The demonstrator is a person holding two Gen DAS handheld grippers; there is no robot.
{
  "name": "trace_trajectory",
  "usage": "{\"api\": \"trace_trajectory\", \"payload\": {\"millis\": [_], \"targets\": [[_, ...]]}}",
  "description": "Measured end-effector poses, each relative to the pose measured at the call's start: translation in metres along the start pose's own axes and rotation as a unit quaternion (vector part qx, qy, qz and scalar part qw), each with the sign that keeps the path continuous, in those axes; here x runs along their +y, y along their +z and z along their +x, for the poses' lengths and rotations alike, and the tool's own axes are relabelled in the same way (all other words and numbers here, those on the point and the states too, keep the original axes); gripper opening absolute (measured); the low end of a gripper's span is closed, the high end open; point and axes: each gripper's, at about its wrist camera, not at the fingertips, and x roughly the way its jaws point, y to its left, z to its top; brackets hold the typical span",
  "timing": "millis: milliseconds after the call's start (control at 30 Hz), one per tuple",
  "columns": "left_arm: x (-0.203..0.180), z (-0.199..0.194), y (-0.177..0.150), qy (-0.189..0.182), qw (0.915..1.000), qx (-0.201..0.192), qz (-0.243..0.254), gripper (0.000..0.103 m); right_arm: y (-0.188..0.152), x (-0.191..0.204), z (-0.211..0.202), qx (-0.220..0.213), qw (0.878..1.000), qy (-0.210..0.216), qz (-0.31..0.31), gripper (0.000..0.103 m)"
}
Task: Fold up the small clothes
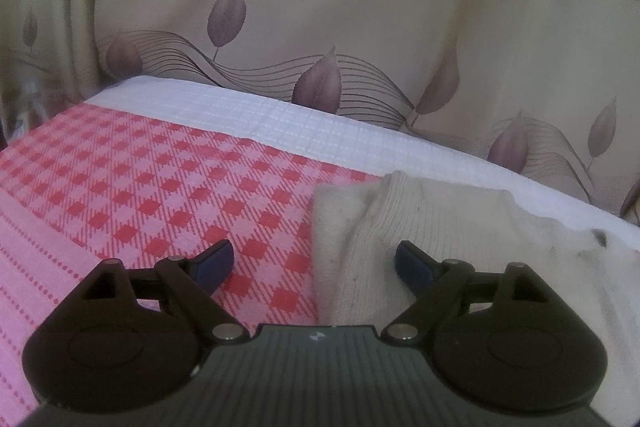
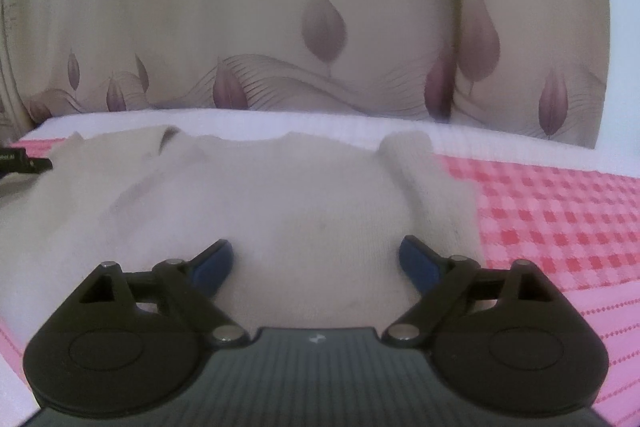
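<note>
A small cream-white knitted garment (image 1: 460, 227) lies flat on a red-and-pink checked cloth (image 1: 140, 187). In the left wrist view its left edge runs between the fingers of my left gripper (image 1: 314, 261), which is open and empty just above it. In the right wrist view the garment (image 2: 280, 195) fills the middle, with a ribbed cuff (image 2: 404, 151) at its far right. My right gripper (image 2: 316, 259) is open and empty over the garment's near part. A dark piece of the left gripper (image 2: 24, 163) shows at the left edge.
A white textured cover (image 1: 260, 119) lies under the checked cloth (image 2: 560, 219) and ends at the far edge. A beige curtain with purple leaves (image 1: 320, 7) hangs right behind it, also in the right wrist view (image 2: 320, 7).
</note>
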Motion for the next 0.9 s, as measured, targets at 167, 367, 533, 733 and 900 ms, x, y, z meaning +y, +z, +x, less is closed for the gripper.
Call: {"api": "trace_trajectory", "payload": {"millis": [167, 367, 533, 733, 900], "targets": [[-0.0011, 0.0003, 0.0001, 0.004, 1.0, 0.001, 0.008, 0.09, -0.0002, 0.0021, 0.0011, 0.001, 1.0, -0.004, -0.005, 0.092], [-0.0019, 0.0005, 0.0001, 0.006, 0.9999, 0.002, 0.01, 0.091, -0.0005, 0.0044, 0.0003, 0.001, 1.0, -0.007, -0.013, 0.094], [-0.002, 0.0003, 0.0, 0.006, 0.9999, 0.002, 0.01, 0.092, 0.0002, 0.0048, -0.0004, -0.001, 1.0, -0.007, -0.016, 0.099], [-0.002, 0.0004, -0.0001, 0.007, 0.9999, 0.002, 0.012, 0.092, 0.0002, 0.0017, -0.0027, -0.003, 1.0, 0.005, -0.009, 0.101], [-0.0015, 0.0, -0.0003, 0.006, 0.9999, 0.002, 0.016, 0.093, -0.0003, 0.0047, -0.0023, -0.001, 1.0, 0.001, -0.017, 0.102]]}}
